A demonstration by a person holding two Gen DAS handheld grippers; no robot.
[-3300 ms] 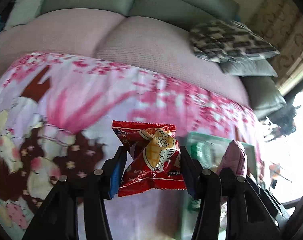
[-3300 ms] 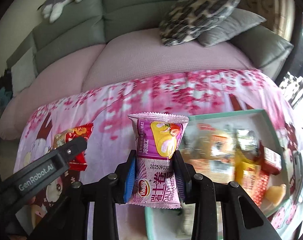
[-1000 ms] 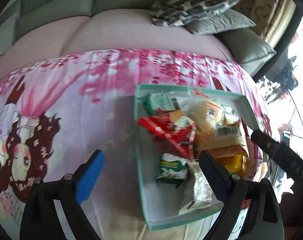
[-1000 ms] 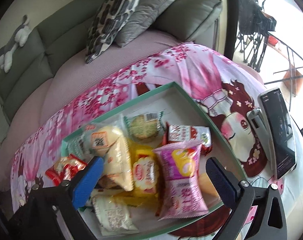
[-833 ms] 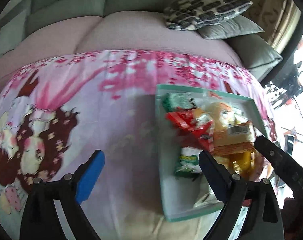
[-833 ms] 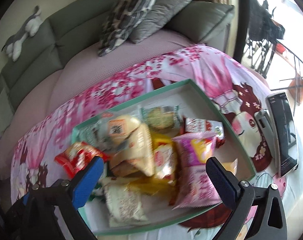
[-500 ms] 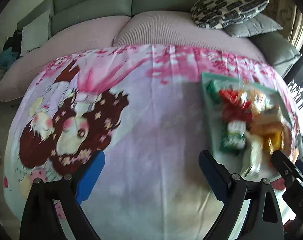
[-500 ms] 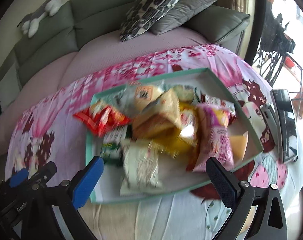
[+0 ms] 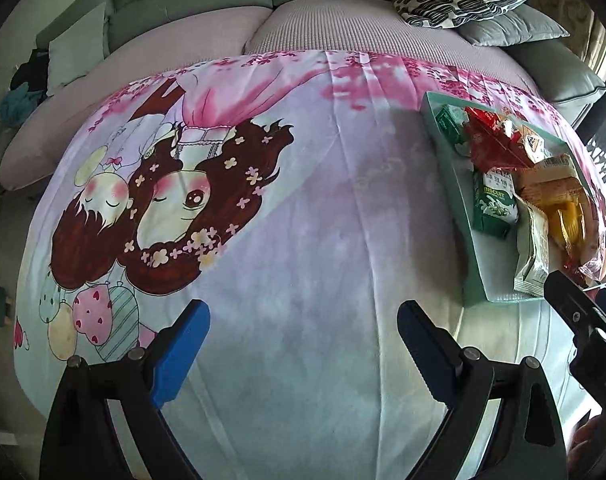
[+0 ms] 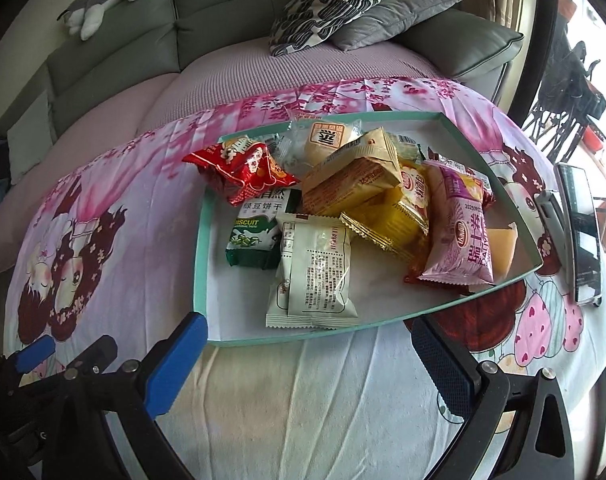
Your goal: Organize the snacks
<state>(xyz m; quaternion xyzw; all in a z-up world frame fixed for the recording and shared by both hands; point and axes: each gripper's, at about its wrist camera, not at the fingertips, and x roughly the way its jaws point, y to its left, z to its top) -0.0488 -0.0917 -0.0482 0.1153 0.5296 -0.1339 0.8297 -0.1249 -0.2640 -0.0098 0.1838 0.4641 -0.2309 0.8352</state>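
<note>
Hovering over the printed cloth, the left gripper has its two blue pads spread wide and holds nothing. It is above a bare part of the cloth, beside the cartoon girl print, and the teal tray lies well to its right.

The right gripper is also spread wide with nothing between its fingers. It stays just in front of the near rim of the tray, and the pads do not touch the tray.

All the snacks lie inside the tray, in one loose pile. At the far left of the pile is a red packet, partly on top of a green biscuit packet. A white packet lies nearest to the right gripper, with its printed back side up. In the middle is an orange-brown packet leaning on a yellow packet. To the right is a pink-purple packet, and a small pale yellow piece lies just beside it, near the right wall of the tray. A clear-wrapped bun is at the far side.

Outside the tray, on the right, a dark phone rests on the cloth. Behind the cloth is a grey sofa with a patterned cushion.
</note>
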